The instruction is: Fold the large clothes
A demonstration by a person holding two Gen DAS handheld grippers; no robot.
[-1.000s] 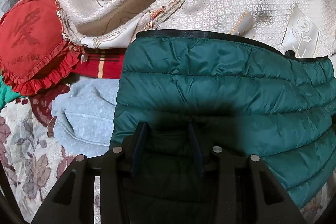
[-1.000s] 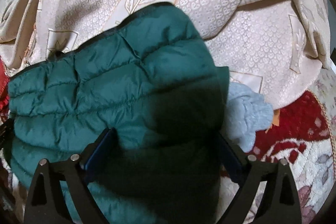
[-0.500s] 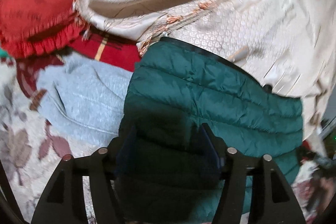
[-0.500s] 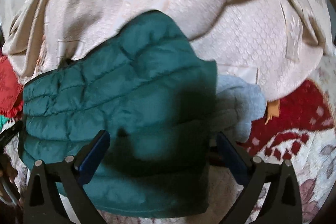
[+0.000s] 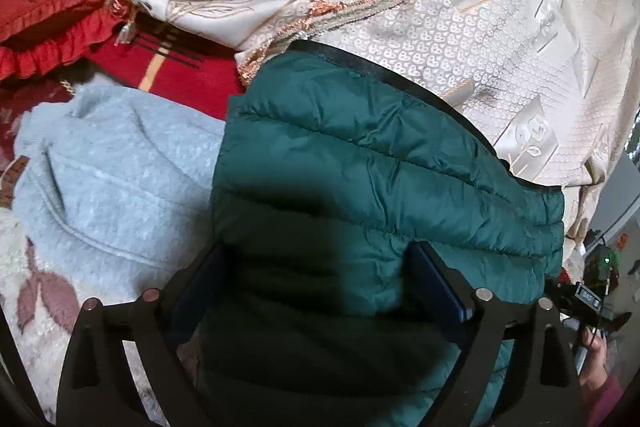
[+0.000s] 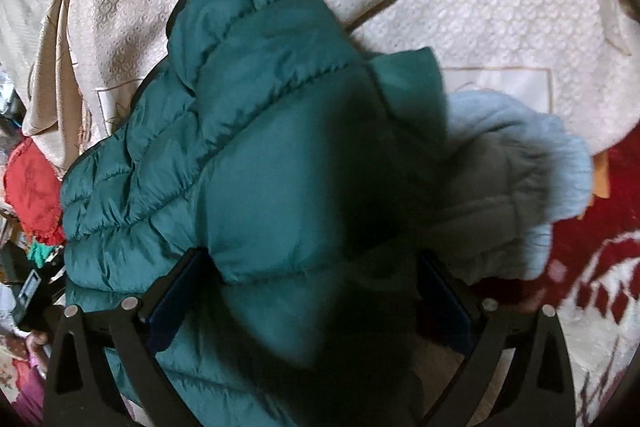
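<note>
A dark green quilted jacket (image 5: 360,167) lies folded on the bed, partly over a light blue fleece garment (image 5: 112,167). My left gripper (image 5: 316,283) hangs over the jacket's near part. Its jaws are opening and stand wide, with the green fabric between them and not pinched. In the right wrist view the jacket (image 6: 240,147) is bunched, with a puffed fold at the top. My right gripper (image 6: 312,287) is open wide just above it, and the fabric bulges up between the fingers. The blue fleece (image 6: 520,195) sticks out to the right.
A beige patterned bedcover (image 5: 480,27) fills the far side. A red ruffled cushion (image 5: 52,7) sits at the upper left, a floral blanket (image 5: 24,287) at the lower left. A person's hand (image 5: 596,355) shows at the lower right edge.
The left jaws have spread from a narrow pinch on the green fabric to wide apart, and that view has rolled. The right gripper has sunk closer to the jacket, which is now more bunched.
</note>
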